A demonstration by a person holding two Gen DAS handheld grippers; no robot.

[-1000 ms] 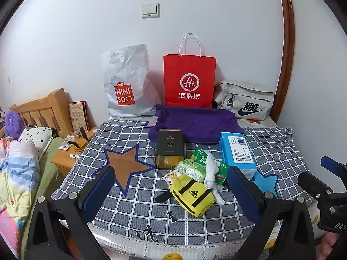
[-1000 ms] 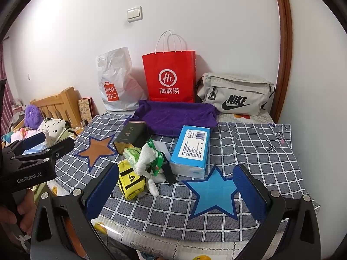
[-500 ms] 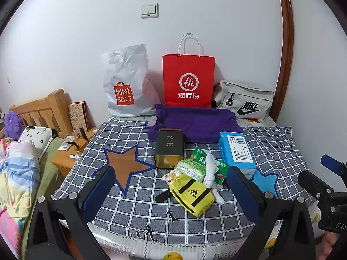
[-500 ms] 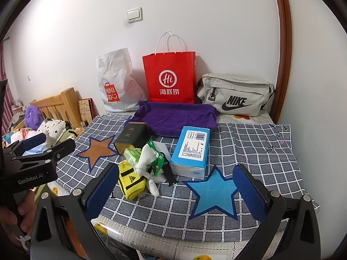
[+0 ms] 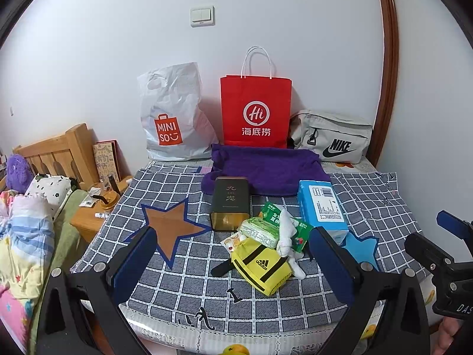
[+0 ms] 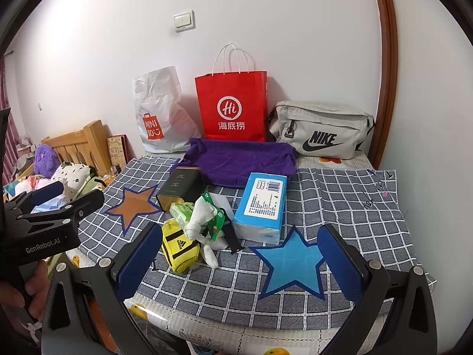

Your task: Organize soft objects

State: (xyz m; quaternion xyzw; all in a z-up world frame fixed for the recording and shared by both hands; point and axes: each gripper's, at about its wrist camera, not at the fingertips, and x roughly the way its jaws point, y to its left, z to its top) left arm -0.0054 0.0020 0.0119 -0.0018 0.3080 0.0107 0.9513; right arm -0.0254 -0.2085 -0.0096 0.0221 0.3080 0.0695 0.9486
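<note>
A bedroom with a pale wall; a bed (image 5: 183, 290) covered by a grey-and-white checked blanket with star patches fills the foreground. Against the wall at the far edge stand a white Miniso plastic bag (image 5: 173, 115), a red paper bag (image 5: 255, 112) and a grey Nike bag (image 5: 334, 139). A purple cloth (image 5: 266, 168) lies spread flat just in front of the bags. Nearer, a blue tissue pack (image 5: 320, 207) lies right of a dark tin (image 5: 230, 204). In front of these sits a small heap touching together: a yellow Adidas pouch (image 5: 261, 266), a green wet-wipe packet (image 5: 260, 232), a green sachet (image 6: 215, 219) and a knotted white sock (image 6: 201, 222). The left hand-held gripper (image 5: 233, 261) hovers near the bed's front edge, its blue-padded jaws wide apart and empty, framing the heap. The right hand-held gripper (image 6: 239, 261) hovers alongside, equally wide open and empty, above a blue star patch (image 6: 291, 261). A hand (image 6: 17, 298) grips the left tool's handle.
</note>
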